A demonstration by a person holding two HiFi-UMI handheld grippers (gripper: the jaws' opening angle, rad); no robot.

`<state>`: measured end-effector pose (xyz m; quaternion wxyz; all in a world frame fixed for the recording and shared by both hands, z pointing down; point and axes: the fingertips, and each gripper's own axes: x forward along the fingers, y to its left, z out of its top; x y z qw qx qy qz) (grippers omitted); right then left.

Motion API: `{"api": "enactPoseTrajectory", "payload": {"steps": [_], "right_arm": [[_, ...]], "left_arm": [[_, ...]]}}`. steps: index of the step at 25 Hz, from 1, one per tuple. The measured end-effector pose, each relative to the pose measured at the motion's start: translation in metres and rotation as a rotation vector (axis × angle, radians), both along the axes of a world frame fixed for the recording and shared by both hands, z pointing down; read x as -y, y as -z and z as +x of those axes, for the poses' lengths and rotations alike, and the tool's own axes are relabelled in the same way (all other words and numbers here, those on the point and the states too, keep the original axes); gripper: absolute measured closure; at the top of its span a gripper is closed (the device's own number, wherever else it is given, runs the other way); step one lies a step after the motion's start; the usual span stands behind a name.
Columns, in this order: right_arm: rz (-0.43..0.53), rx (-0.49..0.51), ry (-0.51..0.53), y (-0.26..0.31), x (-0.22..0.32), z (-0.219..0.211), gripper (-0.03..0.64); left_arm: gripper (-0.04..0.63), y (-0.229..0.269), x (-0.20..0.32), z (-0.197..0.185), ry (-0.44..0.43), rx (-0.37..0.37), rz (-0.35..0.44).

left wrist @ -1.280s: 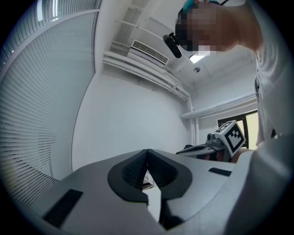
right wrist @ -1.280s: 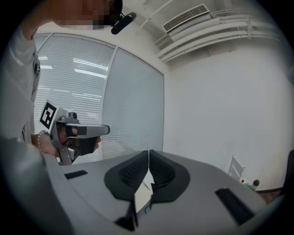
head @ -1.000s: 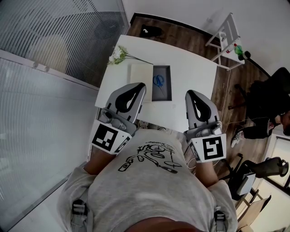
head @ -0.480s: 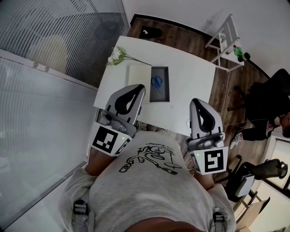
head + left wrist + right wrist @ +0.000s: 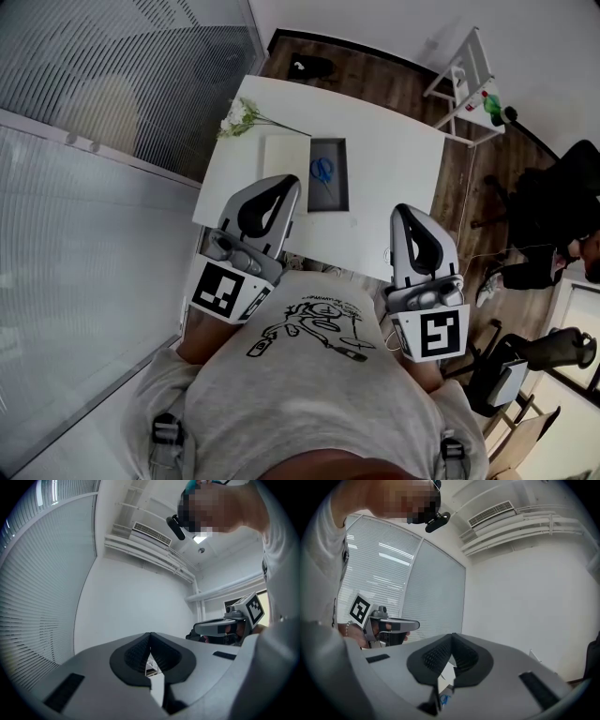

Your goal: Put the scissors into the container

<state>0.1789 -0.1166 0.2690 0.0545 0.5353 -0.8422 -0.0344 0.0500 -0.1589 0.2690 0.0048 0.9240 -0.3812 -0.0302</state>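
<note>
The blue scissors (image 5: 322, 170) lie inside the grey container (image 5: 330, 199) on the table (image 5: 394, 187), so the job looks done; the left claw (image 5: 293, 177) and right claw (image 5: 401, 209), both pinched shut on nothing, hang well short of the container, with nothing left to grab.

Looking up along the left tool (image 5: 150, 634), its two grey jaws meet at the tips with nothing between them; the ribbed black pads (image 5: 133, 654) flare apart below, and a pale sliver shows through the gap, possibly the bench; slatted blinds (image 5: 33, 588) fill the left side beside a plain white wall (image 5: 131, 597); a long vent (image 5: 151, 533) and a ceiling light (image 5: 200, 539) sit overhead; at right, the right tool (image 5: 201, 628) points leftward, its marker cube (image 5: 253, 609) raised beside a white sleeve (image 5: 281, 573).
</note>
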Motion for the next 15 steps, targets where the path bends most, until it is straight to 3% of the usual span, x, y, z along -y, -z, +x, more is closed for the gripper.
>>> {"api": "enactPoseTrajectory", "payload": {"steps": [15], "right_arm": [[0.002,0.007,-0.002,0.0024,0.0076,-0.0002,0.611]], "left_arm": [[0.574,0.0011,0.0066,0.0004,-0.001,0.005,-0.001]]}}
